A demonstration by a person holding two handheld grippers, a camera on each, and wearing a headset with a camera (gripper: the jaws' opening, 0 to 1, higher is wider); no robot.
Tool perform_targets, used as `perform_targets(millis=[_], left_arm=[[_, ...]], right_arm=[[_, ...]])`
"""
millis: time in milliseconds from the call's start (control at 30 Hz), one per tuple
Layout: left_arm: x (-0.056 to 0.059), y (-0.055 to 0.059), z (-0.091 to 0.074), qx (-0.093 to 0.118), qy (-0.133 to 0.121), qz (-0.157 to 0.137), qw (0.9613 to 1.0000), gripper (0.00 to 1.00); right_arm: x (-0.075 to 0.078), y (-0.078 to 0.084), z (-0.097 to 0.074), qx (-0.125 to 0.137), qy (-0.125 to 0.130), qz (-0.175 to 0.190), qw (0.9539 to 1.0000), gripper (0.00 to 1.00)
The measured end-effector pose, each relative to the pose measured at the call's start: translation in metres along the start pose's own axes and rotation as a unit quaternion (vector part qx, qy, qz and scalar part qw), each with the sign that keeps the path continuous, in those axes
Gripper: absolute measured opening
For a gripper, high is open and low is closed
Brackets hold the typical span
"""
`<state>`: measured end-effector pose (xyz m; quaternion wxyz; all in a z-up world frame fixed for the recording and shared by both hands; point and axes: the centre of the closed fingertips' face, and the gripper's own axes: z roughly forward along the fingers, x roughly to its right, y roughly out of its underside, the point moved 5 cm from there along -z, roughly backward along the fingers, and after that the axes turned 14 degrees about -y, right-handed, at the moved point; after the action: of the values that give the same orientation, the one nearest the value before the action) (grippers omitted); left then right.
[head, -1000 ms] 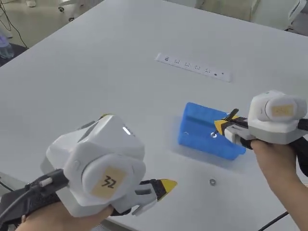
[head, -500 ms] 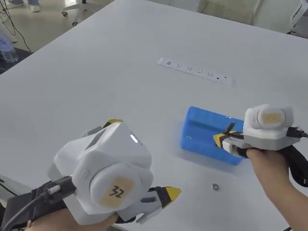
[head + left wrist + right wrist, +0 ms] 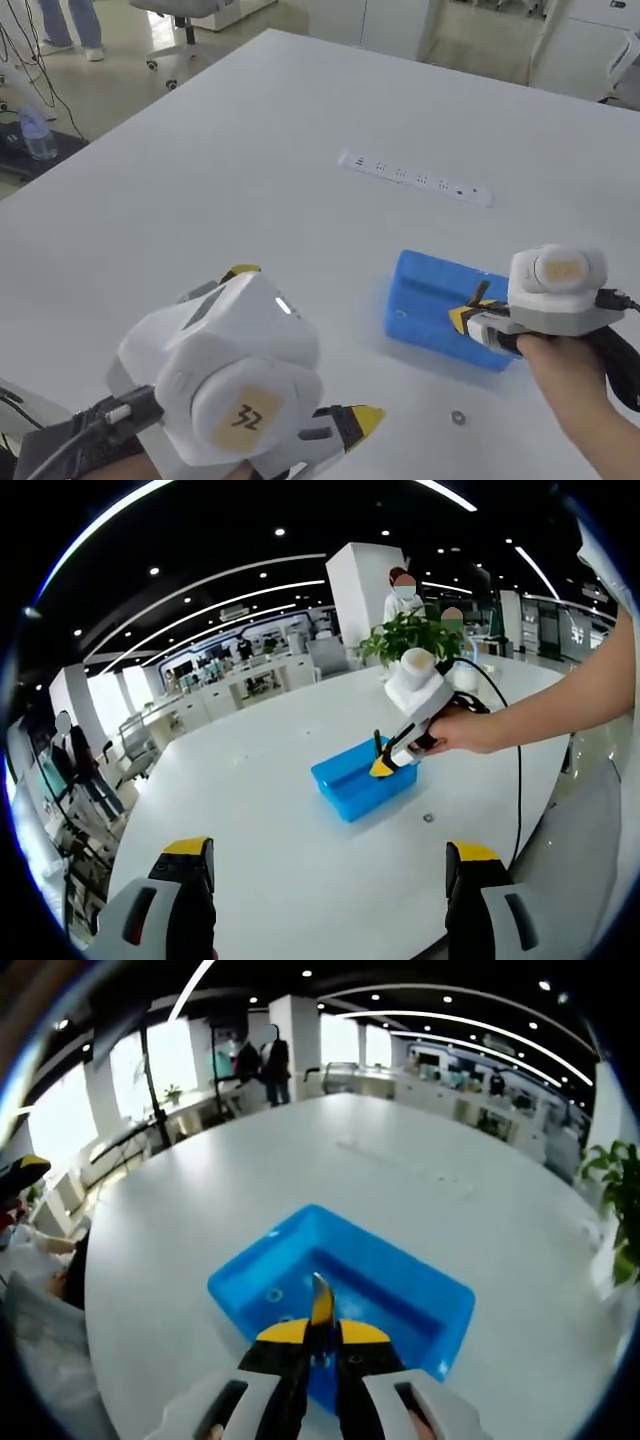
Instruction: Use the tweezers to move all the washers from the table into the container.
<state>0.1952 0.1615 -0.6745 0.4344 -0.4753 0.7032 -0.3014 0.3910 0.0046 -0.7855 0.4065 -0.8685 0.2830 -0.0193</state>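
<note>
Table point(image 3: 250, 150): white and broad, in an open-plan office, with a power strip point(image 3: 415, 176) lying across its far part. The whole head view has slid downward over the last second. That is the headset tilting, not the things moving.
Left gripper point(image 3: 301, 344): low at the near edge, well apart from the work. Its jaws stand wide with nothing between them, and it has stayed idle.
Container point(image 3: 420, 338): a blue open tray right of centre on the table. It sits as it did a second ago relative to the strip.
Right gripper point(image 3: 382, 769): reaches in from the right in the person's hand point(image 3: 560, 365), roughly level over the container's right end. Its jaws are pinched tight on the tweezers.
Tweezers point(image 3: 320, 1305): dark, tips aimed forward over the blue floor, and I see nothing between them. A second ago a small ring glinted just beside the tips; it is gone from there now.
Washer in the container point(image 3: 274, 1295): lies flat on the floor near one wall — my guess is that the carried one has just been let go.
Washer on the table point(image 3: 458, 417): alone on bare surface, near the container's front wall and close to the hand. It is not yet moved — likely the next pick, needing the tweezers to swing back and down.
</note>
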Motion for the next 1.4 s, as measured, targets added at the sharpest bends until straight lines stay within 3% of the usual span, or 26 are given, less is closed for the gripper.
perform_targets(millis=[100,367,800,967,1267,1400], left_arm=[[-0.001,0.002,-0.006,-0.002,-0.003,-0.006,1.0,0.99],[-0.004,0.011,-0.015,-0.008,-0.018,-0.018,0.9996,0.99],[-0.006,0.011,-0.022,0.0,-0.031,-0.021,0.9993,0.99],[-0.005,0.015,-0.024,-0.001,-0.032,-0.027,0.9991,0.99],[-0.005,0.02,-0.029,-0.006,-0.035,-0.028,0.999,0.99],[-0.006,0.023,-0.03,-0.012,-0.037,-0.028,0.9989,0.99]], right_arm=[[-0.006,-0.003,-0.008,0.006,0.004,-0.009,0.9999,0.05],[-0.017,-0.024,-0.037,0.056,0.006,-0.015,0.9983,0.05],[-0.048,-0.04,-0.08,0.109,0.003,-0.03,0.9936,0.05],[-0.06,-0.03,-0.088,0.106,-0.002,-0.028,0.994,0.05],[-0.075,0.007,-0.077,0.07,-0.01,-0.011,0.9975,0.05],[-0.07,0.018,-0.068,0.058,-0.013,0.0,0.9982,0.05]])
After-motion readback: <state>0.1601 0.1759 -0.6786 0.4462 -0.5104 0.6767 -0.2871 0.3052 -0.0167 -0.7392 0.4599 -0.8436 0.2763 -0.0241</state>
